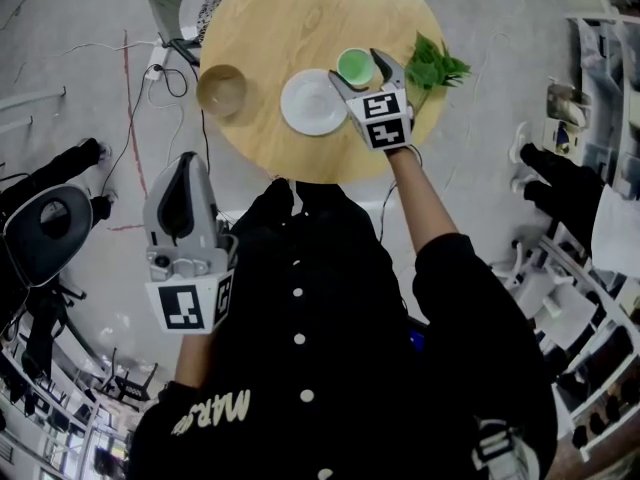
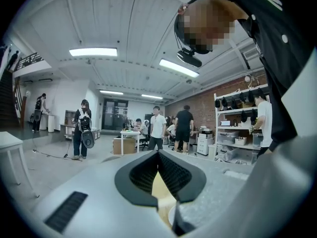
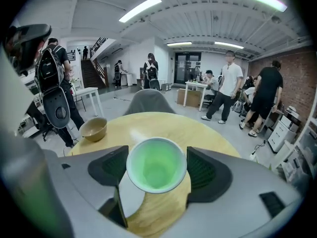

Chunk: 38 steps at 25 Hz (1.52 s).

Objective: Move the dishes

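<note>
1. Your R gripper [image 1: 357, 68]: fingers clamped on green cup [image 3: 156, 170], cup at 2 o'clock of white plate [image 1: 313, 102] on tabletop [image 1: 300, 18].
2. Tan bowl [image 1: 221, 90] sits at plate's 9 o'clock, apart.
3. Your L gripper [image 1: 186, 168]: fingers together, empty, off tabletop's 7 o'clock edge.

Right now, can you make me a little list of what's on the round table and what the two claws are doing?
Table: round wooden table
On it: white plate, brown bowl, green leaves
Right claw: over the table, jaws on both sides of the green cup, pads at its rim
Cup's spot: beside the white plate
Left claw: shut, holding nothing, off the table near the person's side
</note>
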Each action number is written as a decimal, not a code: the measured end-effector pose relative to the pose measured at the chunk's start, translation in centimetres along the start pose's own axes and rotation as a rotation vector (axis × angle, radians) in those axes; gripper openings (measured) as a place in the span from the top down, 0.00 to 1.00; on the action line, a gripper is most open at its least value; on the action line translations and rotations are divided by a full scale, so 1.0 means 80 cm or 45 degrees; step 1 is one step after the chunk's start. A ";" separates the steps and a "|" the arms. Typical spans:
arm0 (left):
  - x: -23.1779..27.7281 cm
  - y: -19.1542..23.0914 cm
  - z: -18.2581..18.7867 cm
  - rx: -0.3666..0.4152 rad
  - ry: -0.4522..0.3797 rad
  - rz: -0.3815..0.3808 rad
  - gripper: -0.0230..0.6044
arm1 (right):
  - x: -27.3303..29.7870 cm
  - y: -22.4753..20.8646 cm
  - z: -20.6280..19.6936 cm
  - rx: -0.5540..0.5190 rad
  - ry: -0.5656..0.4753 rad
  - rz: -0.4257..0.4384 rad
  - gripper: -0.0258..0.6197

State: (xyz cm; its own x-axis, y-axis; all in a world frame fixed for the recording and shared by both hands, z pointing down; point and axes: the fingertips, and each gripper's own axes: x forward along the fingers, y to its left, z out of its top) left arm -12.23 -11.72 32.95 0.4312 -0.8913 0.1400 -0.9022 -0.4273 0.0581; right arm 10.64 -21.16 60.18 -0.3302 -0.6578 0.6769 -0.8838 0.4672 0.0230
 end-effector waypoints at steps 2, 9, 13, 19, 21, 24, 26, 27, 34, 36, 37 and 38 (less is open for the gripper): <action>-0.002 0.008 -0.002 -0.006 -0.001 0.018 0.96 | 0.014 0.014 0.015 -0.022 -0.007 0.026 0.39; -0.020 0.033 -0.004 -0.017 -0.003 0.084 0.96 | 0.055 0.067 0.051 -0.099 -0.016 0.118 0.39; -0.029 0.046 -0.006 -0.023 0.000 0.117 0.96 | 0.072 0.095 0.066 -0.129 -0.020 0.168 0.39; -0.039 0.056 -0.009 -0.030 0.000 0.146 0.96 | 0.091 0.131 0.079 -0.180 -0.016 0.228 0.39; -0.041 0.061 -0.011 -0.034 0.004 0.155 0.96 | 0.100 0.141 0.080 -0.189 -0.010 0.244 0.39; -0.044 0.065 -0.014 -0.037 0.010 0.165 0.96 | 0.109 0.152 0.077 -0.200 0.002 0.261 0.39; -0.047 0.066 -0.016 -0.039 0.013 0.170 0.96 | 0.112 0.158 0.075 -0.201 0.006 0.269 0.39; -0.048 0.067 -0.016 -0.040 0.015 0.172 0.96 | 0.113 0.160 0.074 -0.200 0.007 0.273 0.39; -0.054 0.068 -0.021 -0.041 0.029 0.182 0.96 | 0.122 0.166 0.061 -0.205 0.025 0.278 0.39; -0.055 0.068 -0.023 -0.040 0.033 0.183 0.96 | 0.125 0.167 0.055 -0.214 0.022 0.278 0.39; -0.055 0.069 -0.024 -0.041 0.035 0.182 0.96 | 0.127 0.167 0.054 -0.221 0.018 0.276 0.39; -0.055 0.070 -0.024 -0.041 0.037 0.181 0.96 | 0.129 0.168 0.053 -0.230 0.014 0.273 0.38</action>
State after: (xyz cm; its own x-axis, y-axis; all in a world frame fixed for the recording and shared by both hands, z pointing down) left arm -19.19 -9.88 34.59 0.2989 -0.9377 0.1773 -0.9542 -0.2915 0.0669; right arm -6.06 -24.20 64.36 -0.4987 -0.5265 0.6886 -0.7203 0.6936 0.0087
